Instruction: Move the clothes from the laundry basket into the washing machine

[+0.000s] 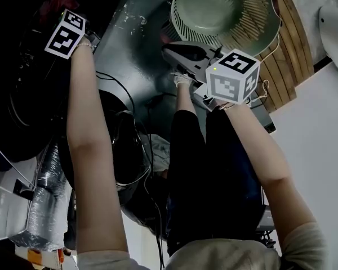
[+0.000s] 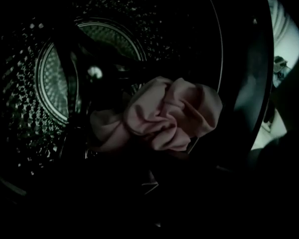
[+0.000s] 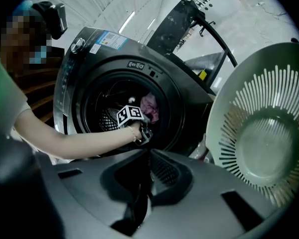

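Reaching into the washing machine [image 1: 129,44], the left gripper [image 1: 65,32] is the nearer one; the right gripper [image 1: 174,52] hangs beside the empty laundry basket [image 1: 208,10]. Left gripper view: the pink garment [image 2: 164,116] lies bunched crosswise directly ahead inside the drum, apparently pinched at the dim jaw tips. Right gripper view: jaws pressed together, holding nothing.
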Demonstrator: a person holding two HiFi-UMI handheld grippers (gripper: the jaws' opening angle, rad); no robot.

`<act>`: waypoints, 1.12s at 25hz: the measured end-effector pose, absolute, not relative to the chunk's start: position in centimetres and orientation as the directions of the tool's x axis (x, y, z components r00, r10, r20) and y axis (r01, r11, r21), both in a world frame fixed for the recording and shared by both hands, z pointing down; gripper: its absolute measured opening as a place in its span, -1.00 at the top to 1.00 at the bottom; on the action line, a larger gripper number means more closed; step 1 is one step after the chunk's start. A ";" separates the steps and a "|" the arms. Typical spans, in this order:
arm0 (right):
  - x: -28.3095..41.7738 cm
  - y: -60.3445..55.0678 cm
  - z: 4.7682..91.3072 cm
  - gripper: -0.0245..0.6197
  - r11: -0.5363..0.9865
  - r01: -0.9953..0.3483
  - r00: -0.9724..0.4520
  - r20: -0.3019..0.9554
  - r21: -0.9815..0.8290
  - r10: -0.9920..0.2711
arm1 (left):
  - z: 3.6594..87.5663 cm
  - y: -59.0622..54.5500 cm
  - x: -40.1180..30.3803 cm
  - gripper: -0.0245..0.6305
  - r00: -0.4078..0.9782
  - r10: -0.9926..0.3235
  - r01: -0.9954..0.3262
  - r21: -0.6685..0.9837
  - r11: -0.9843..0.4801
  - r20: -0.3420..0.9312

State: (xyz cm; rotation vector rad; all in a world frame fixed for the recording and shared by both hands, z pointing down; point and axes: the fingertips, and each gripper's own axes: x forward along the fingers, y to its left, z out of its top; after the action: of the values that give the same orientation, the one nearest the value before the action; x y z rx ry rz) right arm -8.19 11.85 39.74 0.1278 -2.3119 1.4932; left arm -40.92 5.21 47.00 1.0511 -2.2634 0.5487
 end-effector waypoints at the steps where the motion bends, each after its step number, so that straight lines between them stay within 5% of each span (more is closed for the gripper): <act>1: -8.1 11.6 39.2 0.85 0.439 -0.272 -0.926 0.357 -0.856 0.123 | 46.8 5.7 -40.5 0.83 -0.521 -0.551 -0.779 -0.099 0.619 0.652; 6: -6.7 9.9 34.6 0.88 0.503 -0.256 -0.945 0.323 -0.826 0.050 | 42.7 7.3 -35.5 0.68 -0.448 -0.624 -0.808 0.008 0.589 0.641; 13: -3.9 6.8 26.0 0.89 0.588 -0.333 -0.927 0.370 -0.737 -0.061 | 30.7 6.7 -25.7 0.68 -0.164 -0.802 -0.922 0.201 0.331 0.574; 28: 2.7 5.5 2.1 0.89 0.742 -0.421 -0.903 0.318 -0.522 -0.288 | 5.1 8.9 -7.5 0.89 0.204 -0.891 -0.901 0.434 -0.009 0.405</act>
State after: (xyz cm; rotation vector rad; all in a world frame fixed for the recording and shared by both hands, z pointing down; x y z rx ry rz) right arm 2.71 5.48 2.07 0.5619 -2.7258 0.8935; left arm -7.50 8.94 5.08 1.8746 -1.6646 0.0202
